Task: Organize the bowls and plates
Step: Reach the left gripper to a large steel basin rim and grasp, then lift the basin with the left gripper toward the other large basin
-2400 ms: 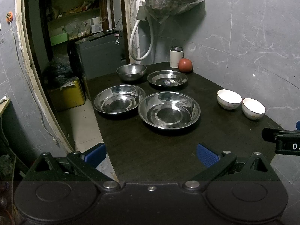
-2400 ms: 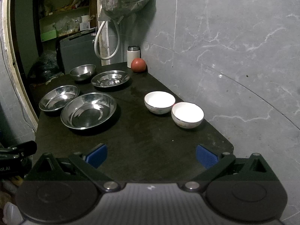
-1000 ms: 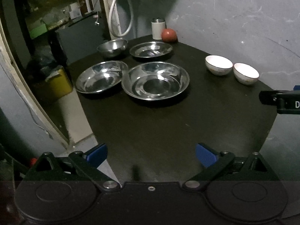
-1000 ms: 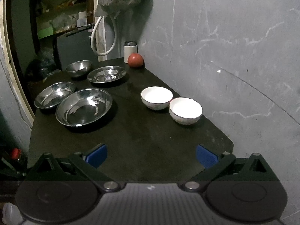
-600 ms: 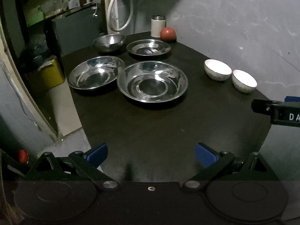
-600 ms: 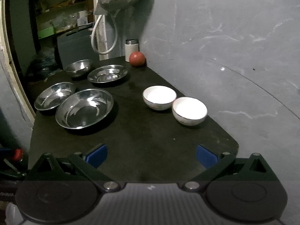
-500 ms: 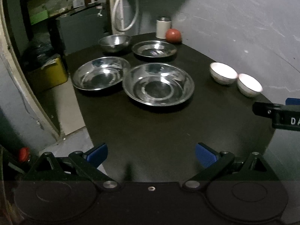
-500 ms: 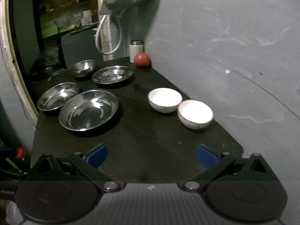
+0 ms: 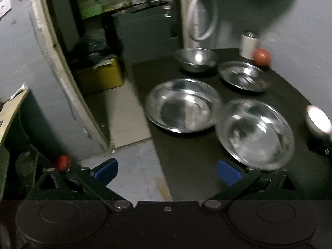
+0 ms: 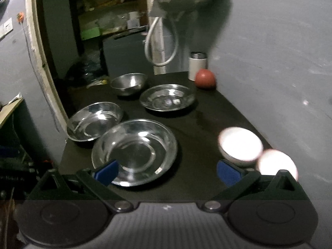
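Steel dishes [image 10: 134, 151] x4, white bowls [image 10: 239, 143] x2.

Left claw [image 9: 167, 169], right claw [image 10: 167, 171] spread, empty.

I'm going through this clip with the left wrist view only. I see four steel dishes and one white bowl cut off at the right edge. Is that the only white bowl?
Observer: No. The right wrist view shows a second white bowl beside the first white bowl, nearer the camera.
Reviewer: Do the two touch?
Observer: Blur hides that. Both sit on the table along its wall-side edge.
Reviewer: Is the right hand-held gripper holding anything?
Observer: No. The right hand-held gripper is open, with nothing gripped between its fingers.
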Motion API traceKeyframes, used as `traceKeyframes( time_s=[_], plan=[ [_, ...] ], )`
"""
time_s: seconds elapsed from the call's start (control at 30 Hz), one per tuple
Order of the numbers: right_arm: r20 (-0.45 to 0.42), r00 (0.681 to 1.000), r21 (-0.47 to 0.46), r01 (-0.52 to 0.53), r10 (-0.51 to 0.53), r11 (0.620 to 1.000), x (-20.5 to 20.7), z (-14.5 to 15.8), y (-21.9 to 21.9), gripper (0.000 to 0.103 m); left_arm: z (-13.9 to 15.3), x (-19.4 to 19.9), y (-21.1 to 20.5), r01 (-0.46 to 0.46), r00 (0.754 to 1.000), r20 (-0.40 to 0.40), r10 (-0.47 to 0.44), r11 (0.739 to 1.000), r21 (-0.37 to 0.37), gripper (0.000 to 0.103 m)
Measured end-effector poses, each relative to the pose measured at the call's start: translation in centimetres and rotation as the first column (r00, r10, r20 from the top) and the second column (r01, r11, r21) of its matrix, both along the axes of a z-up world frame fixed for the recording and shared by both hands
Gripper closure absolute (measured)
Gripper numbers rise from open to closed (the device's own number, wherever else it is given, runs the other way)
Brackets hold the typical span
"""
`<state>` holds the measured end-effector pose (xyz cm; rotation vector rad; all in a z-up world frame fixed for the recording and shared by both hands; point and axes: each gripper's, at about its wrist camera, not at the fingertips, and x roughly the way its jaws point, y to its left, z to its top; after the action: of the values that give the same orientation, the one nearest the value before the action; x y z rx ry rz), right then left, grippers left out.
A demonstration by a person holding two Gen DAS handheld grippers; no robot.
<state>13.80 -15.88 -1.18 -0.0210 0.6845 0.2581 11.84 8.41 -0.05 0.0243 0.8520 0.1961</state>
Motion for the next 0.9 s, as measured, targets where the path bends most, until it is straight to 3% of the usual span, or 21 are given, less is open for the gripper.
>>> traceKeyframes(
  time_s=[0.17,0.37,0.47,0.67,0.83,0.9],
  plan=[
    [-0.002,0.998,-0.017,-0.066,0.066,0.998,3.1,-0.1,3.5,0.0,-0.3,3.8,4.5,-0.037,0.999,-0.002,0.037,0.997,-0.064,0.001],
    [-0.02,0.994,-0.039,-0.11,0.109,0.993,8.7,-0.7,8.1,0.0,-1.9,9.7,9.3,0.03,1.0,0.0,-0.031,0.988,-0.15,0.004],
    [-0.049,0.989,-0.065,-0.145,0.142,0.987,12.1,-1.9,10.4,0.007,-3.3,12.4,10.8,0.076,0.996,-0.027,-0.082,0.981,-0.176,0.011],
    [-0.093,0.984,-0.123,-0.165,0.154,0.979,16.7,-3.8,13.6,0.018,-5.3,15.1,11.6,0.15,0.984,-0.048,-0.169,0.952,-0.267,0.028],
    [-0.164,0.969,-0.112,-0.203,0.184,0.973,18.8,-5.3,14.8,0.03,-6.4,15.7,11.9,0.159,0.981,-0.057,-0.188,0.932,-0.325,0.058],
    [-0.181,0.965,-0.113,-0.213,0.191,0.97,19.2,-5.8,15.1,0.037,-6.8,15.8,11.9,0.162,0.979,-0.063,-0.194,0.929,-0.334,0.065]
  ],
)
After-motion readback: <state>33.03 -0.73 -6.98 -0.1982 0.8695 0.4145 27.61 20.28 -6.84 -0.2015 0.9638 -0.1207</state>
